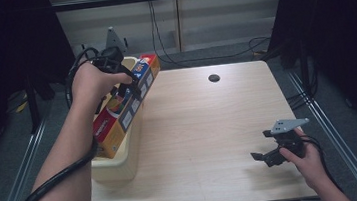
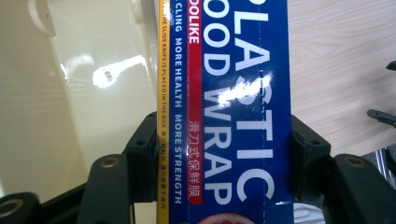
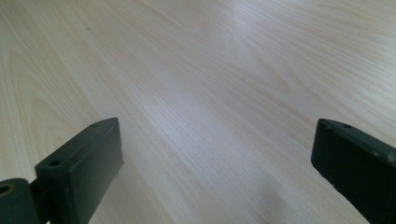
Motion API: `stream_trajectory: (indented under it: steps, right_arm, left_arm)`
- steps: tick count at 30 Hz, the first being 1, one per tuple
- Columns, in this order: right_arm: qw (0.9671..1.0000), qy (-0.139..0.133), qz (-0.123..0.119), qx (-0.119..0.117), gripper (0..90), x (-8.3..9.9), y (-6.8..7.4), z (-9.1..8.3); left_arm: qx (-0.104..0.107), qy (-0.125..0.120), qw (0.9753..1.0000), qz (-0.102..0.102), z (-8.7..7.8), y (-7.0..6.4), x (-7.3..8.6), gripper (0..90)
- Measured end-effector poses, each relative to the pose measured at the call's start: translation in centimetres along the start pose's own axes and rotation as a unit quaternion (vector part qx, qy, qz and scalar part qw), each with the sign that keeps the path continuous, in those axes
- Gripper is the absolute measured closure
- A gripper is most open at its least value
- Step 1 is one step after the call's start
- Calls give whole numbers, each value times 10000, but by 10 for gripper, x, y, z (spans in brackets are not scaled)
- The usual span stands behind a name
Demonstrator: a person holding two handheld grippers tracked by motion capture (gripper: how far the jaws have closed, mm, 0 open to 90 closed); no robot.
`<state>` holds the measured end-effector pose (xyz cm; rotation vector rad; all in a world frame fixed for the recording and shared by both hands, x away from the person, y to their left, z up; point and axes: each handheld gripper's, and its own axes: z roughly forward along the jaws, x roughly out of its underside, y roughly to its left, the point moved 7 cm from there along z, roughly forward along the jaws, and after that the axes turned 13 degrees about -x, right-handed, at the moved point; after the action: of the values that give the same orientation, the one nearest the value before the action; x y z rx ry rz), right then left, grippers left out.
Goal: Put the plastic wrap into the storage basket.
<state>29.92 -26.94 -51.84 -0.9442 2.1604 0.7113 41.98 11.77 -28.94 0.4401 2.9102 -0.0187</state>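
A long blue, red and orange plastic food wrap box [image 1: 125, 105] lies slanted over a cream plastic bin [image 1: 118, 164] at the table's left edge. My left gripper [image 1: 123, 85] is shut on the middle of the box. In the left gripper view the box [image 2: 233, 93] runs up between the two black fingers [image 2: 140, 158], with the bin's cream wall [image 2: 70, 93] to its left. My right gripper [image 1: 267, 147] is open near the table's front right, low over bare wood; its fingers [image 3: 79, 163] stand wide apart with nothing between them.
The light wood table [image 1: 209, 127] has a dark round cable hole [image 1: 214, 78] near its far edge. Metal rails run along both sides of the table. Cables lie on the floor behind it.
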Motion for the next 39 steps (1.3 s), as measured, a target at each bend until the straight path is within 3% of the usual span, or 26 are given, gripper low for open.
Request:
stream_trajectory:
  steps: [39]
  right_arm:
    - [10000,41,19,-44,20,-1,1,3]
  left_arm:
    - [-245,-35,9978,-607,-10,49,18,407]
